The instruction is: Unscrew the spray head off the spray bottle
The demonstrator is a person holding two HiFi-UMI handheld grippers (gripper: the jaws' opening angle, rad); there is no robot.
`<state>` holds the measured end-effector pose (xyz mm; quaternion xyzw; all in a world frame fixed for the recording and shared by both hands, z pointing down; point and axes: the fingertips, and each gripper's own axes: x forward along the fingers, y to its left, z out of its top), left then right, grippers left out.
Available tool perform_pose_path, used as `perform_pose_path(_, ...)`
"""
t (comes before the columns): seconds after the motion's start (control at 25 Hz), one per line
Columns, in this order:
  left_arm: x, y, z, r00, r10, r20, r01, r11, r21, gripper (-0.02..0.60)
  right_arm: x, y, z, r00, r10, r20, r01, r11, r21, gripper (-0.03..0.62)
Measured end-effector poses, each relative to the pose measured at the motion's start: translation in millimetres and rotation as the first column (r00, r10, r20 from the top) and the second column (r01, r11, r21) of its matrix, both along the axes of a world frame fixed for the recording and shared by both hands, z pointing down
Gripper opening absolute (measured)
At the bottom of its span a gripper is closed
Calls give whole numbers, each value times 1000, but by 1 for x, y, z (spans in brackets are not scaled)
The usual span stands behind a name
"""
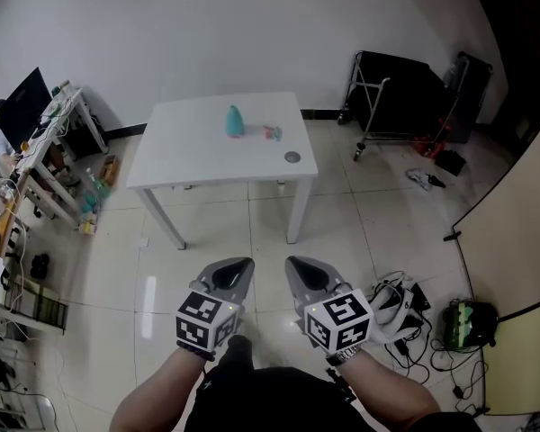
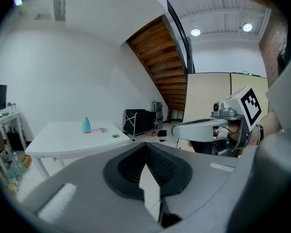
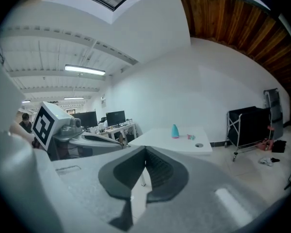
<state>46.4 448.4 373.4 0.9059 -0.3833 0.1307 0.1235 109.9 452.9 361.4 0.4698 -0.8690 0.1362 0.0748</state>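
Standing on pale floor tiles, the white table fills the middle of the head view, well ahead of the person. Both forearms reach forward from the lower edge of that view, side by side and close together, and each hand sits behind its gripper's marker cube.

The left hand-held gripper and the right hand-held gripper point forward and slightly downward toward the table. They hang over bare floor, well short of the table's near edge. In each gripper view the two ribbed jaws are closed, with their tips meeting. Nothing is caught between them, so both are empty.

The spray bottle is teal with a wide base that tapers to a rounded top. It stands upright near the table's far edge, a little right of the middle of that edge. It is well apart from both hand-held grippers, beyond them across almost the whole depth of the table.

Just to its right, not touching it, lies a small pink-and-teal piece, too small to make out in detail. A small round grey thing lies near the table's right edge, toward the near right corner.
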Motion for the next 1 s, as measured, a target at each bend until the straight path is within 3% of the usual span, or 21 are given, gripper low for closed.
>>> perform_pose_path(0.4, 5, -67, 3, 999, 40, -33, -40, 999, 5, 17, 5, -62, 0, 999, 40, -31, -39, 999, 8, -8)
perform_pose_path(1.0, -30, -201, 9, 993, 112, -42, -113, 993, -16, 17, -34, -196, -4, 993, 100, -67, -100, 995, -1, -8)
